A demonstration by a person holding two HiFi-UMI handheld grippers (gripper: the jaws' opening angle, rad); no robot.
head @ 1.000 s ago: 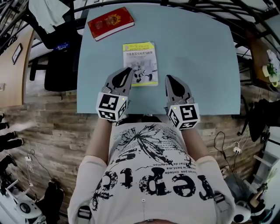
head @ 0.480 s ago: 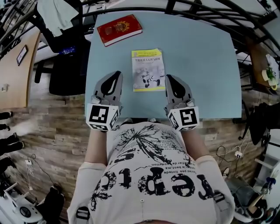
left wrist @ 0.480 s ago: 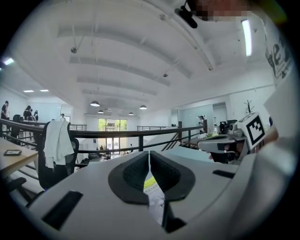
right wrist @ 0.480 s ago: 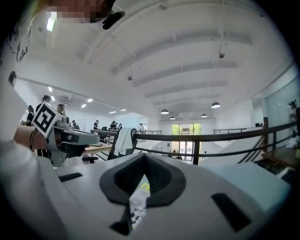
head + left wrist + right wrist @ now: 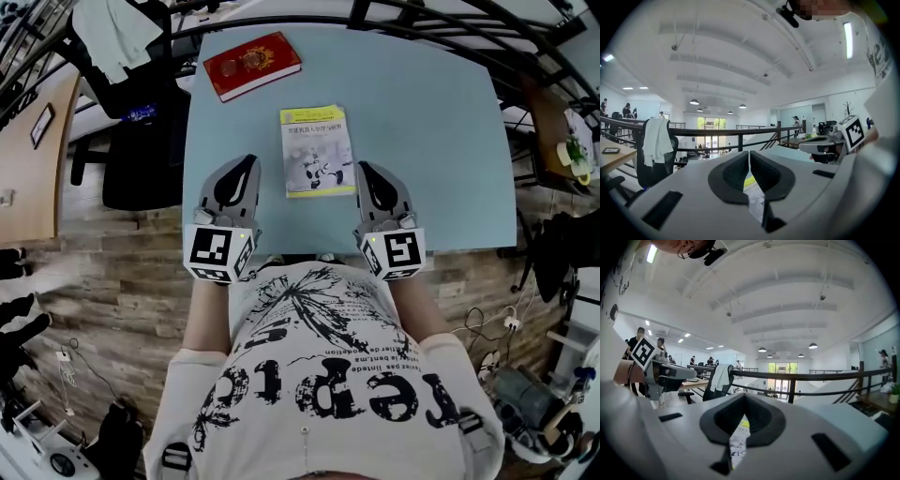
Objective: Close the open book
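Observation:
A thin book (image 5: 317, 150) with a yellow and white cover lies closed and flat in the middle of the light blue table (image 5: 431, 122). In the head view my left gripper (image 5: 248, 161) hovers just left of the book's near edge, with its jaws shut and nothing in them. My right gripper (image 5: 364, 168) hangs just right of the book, also shut and empty. In the left gripper view the tips of the left gripper (image 5: 749, 153) meet, and a sliver of the book (image 5: 753, 194) shows below them. The right gripper view shows the right gripper (image 5: 745, 394) the same way, over a strip of the book (image 5: 738, 442).
A red book (image 5: 251, 64) lies closed at the table's far left corner. A black office chair (image 5: 141, 131) with a pale cloth over it stands left of the table. A dark railing (image 5: 375, 9) runs behind the far edge. The table's near edge is at my waist.
My left gripper has drawn back to the left, off the book's near left corner, and now hangs beside it. The right gripper has barely shifted. The book lies as before.

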